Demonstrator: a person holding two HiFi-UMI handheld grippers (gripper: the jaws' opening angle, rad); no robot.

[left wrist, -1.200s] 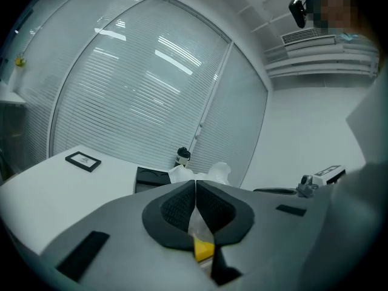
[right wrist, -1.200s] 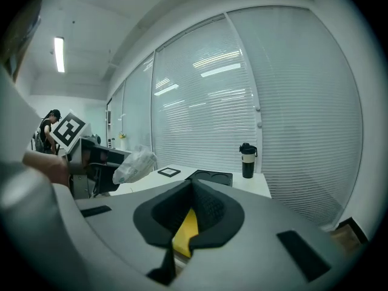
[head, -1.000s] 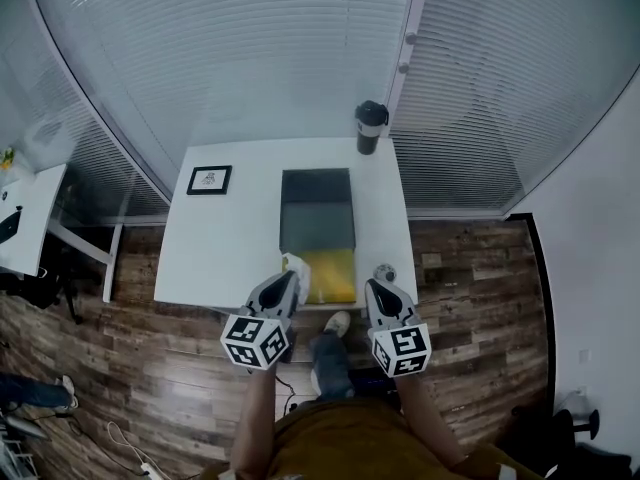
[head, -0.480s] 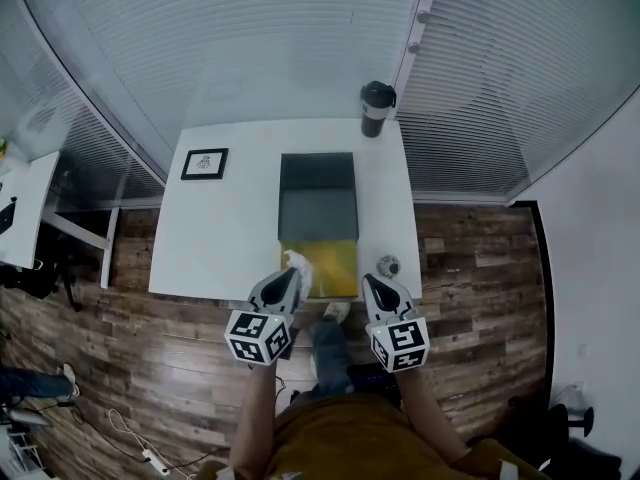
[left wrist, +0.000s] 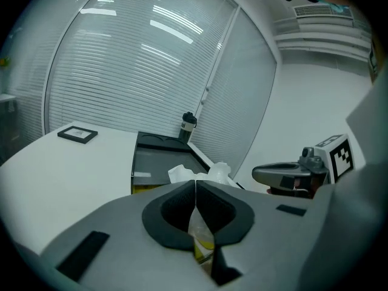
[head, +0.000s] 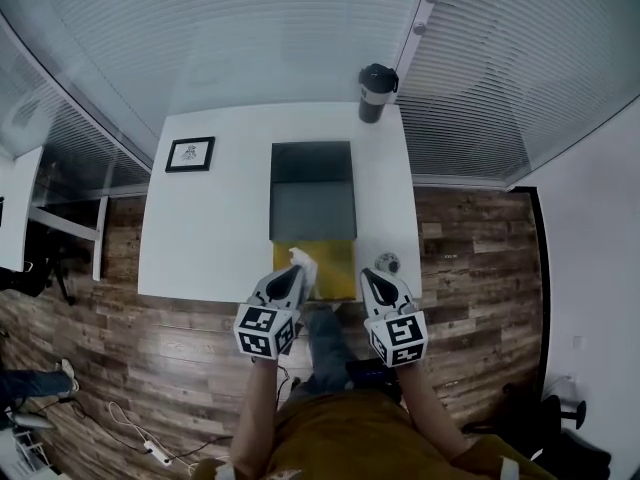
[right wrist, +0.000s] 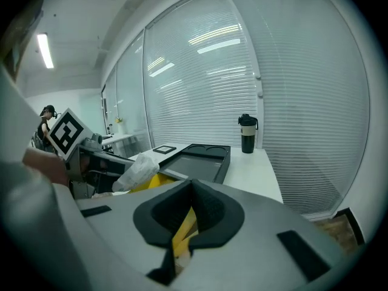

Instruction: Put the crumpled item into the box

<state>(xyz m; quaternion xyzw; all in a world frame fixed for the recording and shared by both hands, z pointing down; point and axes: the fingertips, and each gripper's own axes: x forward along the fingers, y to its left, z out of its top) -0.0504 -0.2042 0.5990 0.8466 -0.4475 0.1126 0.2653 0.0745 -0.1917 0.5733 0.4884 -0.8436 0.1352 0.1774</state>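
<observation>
The crumpled item (head: 300, 261), a white, wrinkled wad, hangs from the tip of the left gripper (head: 293, 273), whose jaws are pressed together on a thin fold of it. The rest of the wad bulges just beyond the tips (the left gripper view shows this best). It is over the near left corner of the box (head: 312, 208), at the yellow end nearest the person, and looks to be above the box, not resting in it. Pinching only an edge seems sensible, since parting the jaws should let the wad fall straight in.

The right gripper (head: 368, 276) hovers beside the box's near right corner, jaws closed on nothing, likely just kept clear. The box lies on a white table (head: 215, 228), with a dark mug (head: 376, 92) at the far edge, a small picture frame (head: 189, 154) to the left and a small round object (head: 387, 262) near the right gripper.
</observation>
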